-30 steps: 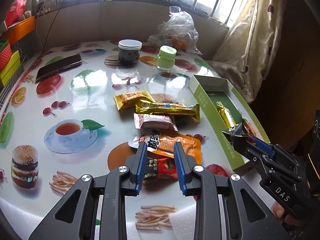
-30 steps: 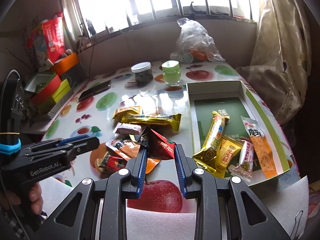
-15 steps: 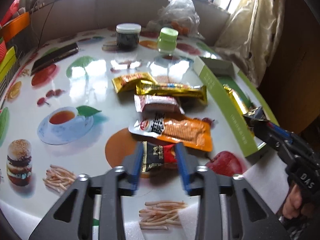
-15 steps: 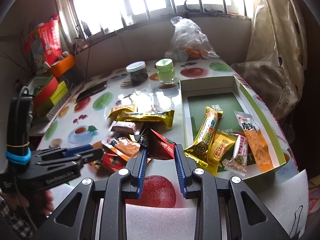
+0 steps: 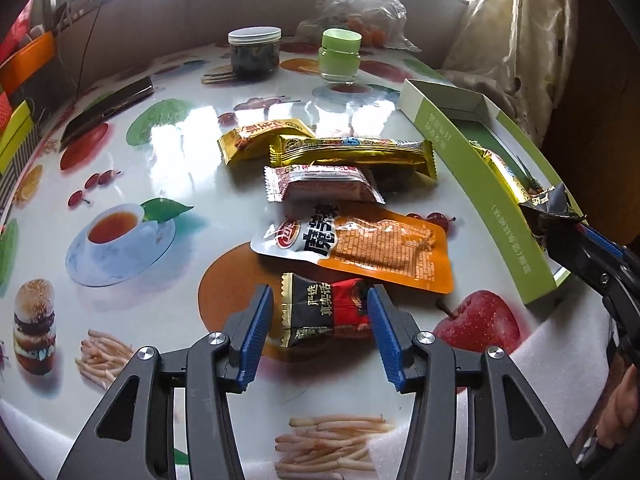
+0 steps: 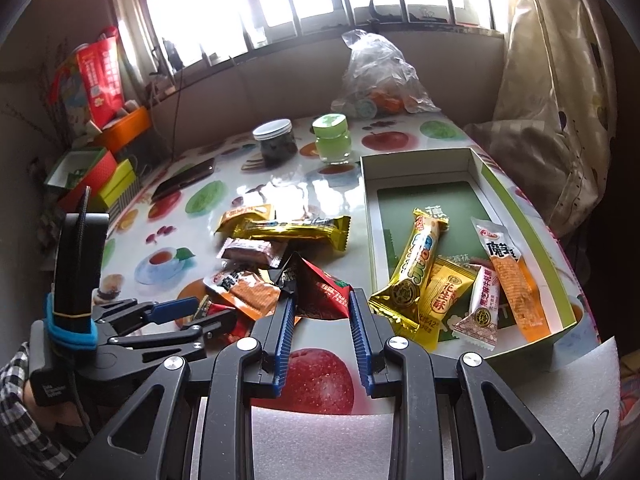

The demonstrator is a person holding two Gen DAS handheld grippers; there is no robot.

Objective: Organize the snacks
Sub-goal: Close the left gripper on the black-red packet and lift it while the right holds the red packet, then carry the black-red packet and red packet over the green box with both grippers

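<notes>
A glossy table (image 5: 168, 168) printed with fruit, tea and burgers sits under a barred window, and loose snacks lie across its middle.

Nearest the left gripper (image 5: 320, 316) is a small black-and-red packet (image 5: 326, 310), flat on the table between its blue pads. The jaws are opening and stand clear of the wrapper on both sides, which reads as lining up for a pick rather than a hold.

Just beyond lies an orange pouch (image 5: 360, 242), its near edge touching the packet, then a pink bar (image 5: 320, 184), a long gold bar (image 5: 352, 152) and a gold packet (image 5: 260, 138), all bunched together.

The right gripper (image 6: 322, 312) pinches a dark red packet (image 6: 316, 288), raised above the table, near the green box (image 6: 520, 220) at the right. That box is likely the sorting place: it already holds a gold bar (image 6: 416, 264), a yellow packet (image 6: 444, 300), a small white packet (image 6: 482, 304) and an orange stick (image 6: 508, 276).

Farther back stand a dark jar (image 5: 254, 54), a green jar (image 5: 340, 56), a phone (image 5: 108, 112) and a plastic bag (image 5: 360, 4), apart from the snacks.
</notes>
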